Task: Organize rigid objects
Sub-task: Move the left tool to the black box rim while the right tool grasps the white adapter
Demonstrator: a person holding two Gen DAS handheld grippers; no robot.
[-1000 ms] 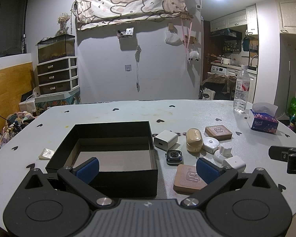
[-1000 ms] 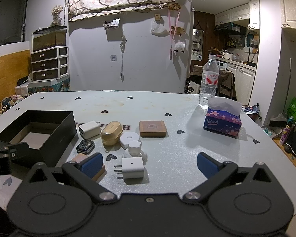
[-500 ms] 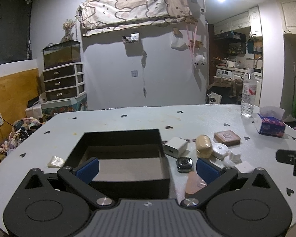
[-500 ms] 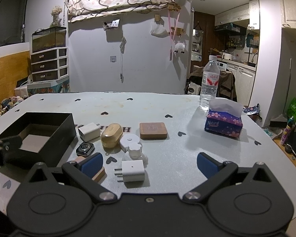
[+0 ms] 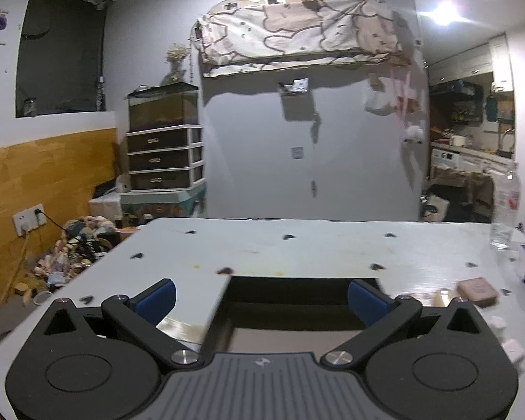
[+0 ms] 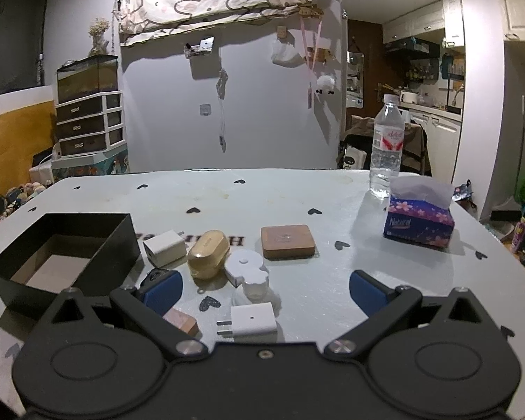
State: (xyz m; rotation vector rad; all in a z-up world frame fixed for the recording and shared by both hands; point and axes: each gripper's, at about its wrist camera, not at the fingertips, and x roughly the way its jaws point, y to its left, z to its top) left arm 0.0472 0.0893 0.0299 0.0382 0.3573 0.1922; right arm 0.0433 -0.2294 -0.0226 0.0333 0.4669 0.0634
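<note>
An empty black box (image 6: 63, 248) stands at the left of the white table (image 6: 332, 280). Beside it lie a white charger cube (image 6: 165, 247), a tan oval case (image 6: 208, 254), a brown square case (image 6: 287, 241), a round white piece (image 6: 245, 266), a small white cap-shaped piece (image 6: 256, 284), a white plug adapter (image 6: 252, 322), a pinkish block (image 6: 180, 319) and a smartwatch (image 6: 154, 275). My right gripper (image 6: 266, 294) hangs open just in front of these things. My left gripper (image 5: 261, 297) is open over the black box (image 5: 290, 301), holding nothing. The left wrist view is blurred.
A water bottle (image 6: 385, 147) and a blue tissue box (image 6: 418, 217) stand at the table's far right. A drawer unit with a tank (image 5: 164, 147) stands by the left wall, with toys on the floor (image 5: 70, 245). The brown case (image 5: 476, 288) shows at the left view's right edge.
My left gripper has swung left and tilted up, so the box has dropped low in its view and most small things have left it. My right gripper edged slightly closer to the small things.
</note>
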